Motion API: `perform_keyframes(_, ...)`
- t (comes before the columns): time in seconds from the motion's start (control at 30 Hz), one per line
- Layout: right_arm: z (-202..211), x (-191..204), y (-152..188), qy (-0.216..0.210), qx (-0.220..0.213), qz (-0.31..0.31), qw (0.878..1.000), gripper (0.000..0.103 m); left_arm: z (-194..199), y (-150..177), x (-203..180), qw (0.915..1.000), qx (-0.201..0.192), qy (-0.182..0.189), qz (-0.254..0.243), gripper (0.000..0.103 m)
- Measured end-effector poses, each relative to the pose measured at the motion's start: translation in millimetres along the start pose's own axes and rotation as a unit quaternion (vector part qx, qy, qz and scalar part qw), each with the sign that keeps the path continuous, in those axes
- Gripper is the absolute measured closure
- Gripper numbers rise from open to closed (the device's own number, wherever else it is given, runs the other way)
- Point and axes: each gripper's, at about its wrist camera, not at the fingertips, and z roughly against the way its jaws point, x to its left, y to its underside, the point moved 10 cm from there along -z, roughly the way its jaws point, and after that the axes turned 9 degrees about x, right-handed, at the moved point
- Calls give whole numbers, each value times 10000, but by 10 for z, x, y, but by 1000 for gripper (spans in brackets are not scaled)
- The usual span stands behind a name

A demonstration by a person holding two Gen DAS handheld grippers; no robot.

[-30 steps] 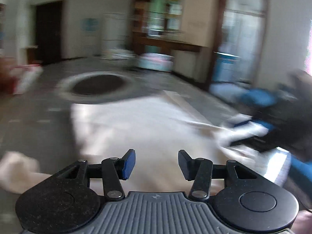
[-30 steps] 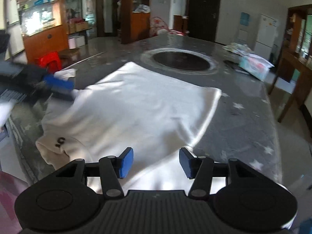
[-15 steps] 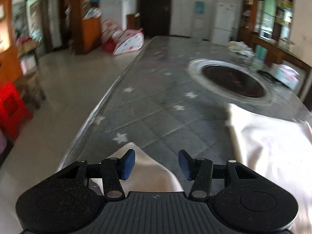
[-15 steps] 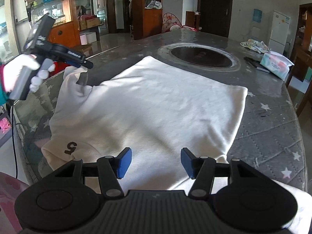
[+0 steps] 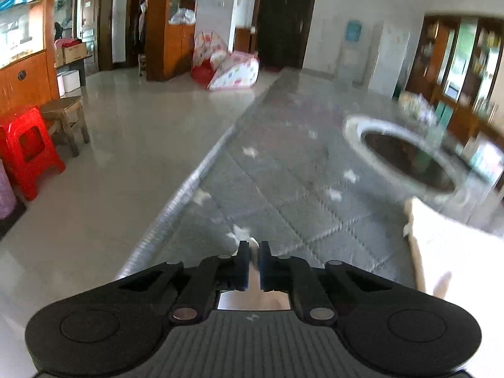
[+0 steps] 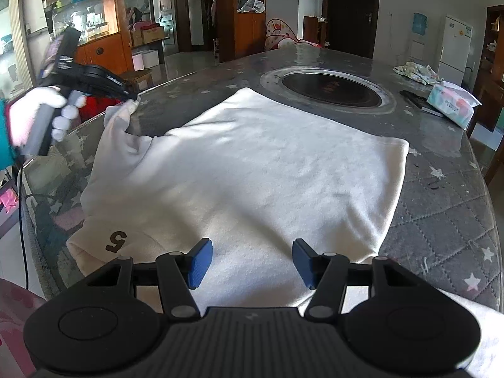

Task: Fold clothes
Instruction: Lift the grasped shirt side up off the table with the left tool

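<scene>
Daylit and bright; motion-blurred along the right side of the left wrist view, sharp in the right; fisheye-curved, dark-cornered edges.

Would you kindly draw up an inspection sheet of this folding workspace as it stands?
Surface: grey quilted table with stars and a dark round inset.
Job's things: white garment spread flat, sleeve lifted.
Clutter: tissue pack, crumpled cloth.
Grippers: left gripper has just closed onto the sleeve; right gripper open above the garment.
Cables: black cable at the table edge.
Surroundings: red stool, wooden cabinets, fridge.
</scene>
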Motion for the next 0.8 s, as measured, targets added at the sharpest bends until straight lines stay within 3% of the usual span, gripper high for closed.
perform_keyframes(0.17,-12,37,-14,-21,-4,34,10000,46,569,-69,264,9941,-817,647,315,98)
perform_keyframes(0.27,-15,78,-23,-50,-10,83,10000,45,804,3,446,9892,-1135,846,387,98)
perform_keyframes(0.4,-11,112,-34,-58,-13,137,9999,45,678,265,737,9965,-709,286,332,98)
perform_keyframes(0.57,7,167,-23,-76,16,235,9997,45,521,459,1047,9971,-328,-284,625,97)
perform_keyframes(0.63,24,204,-31,-107,12,288,9995,45,575,452,970,9973,-394,-186,594,96)
perform_keyframes(0.8,23,357,-65,-262,17,489,9985,45,664,469,397,9980,-364,522,35,95)
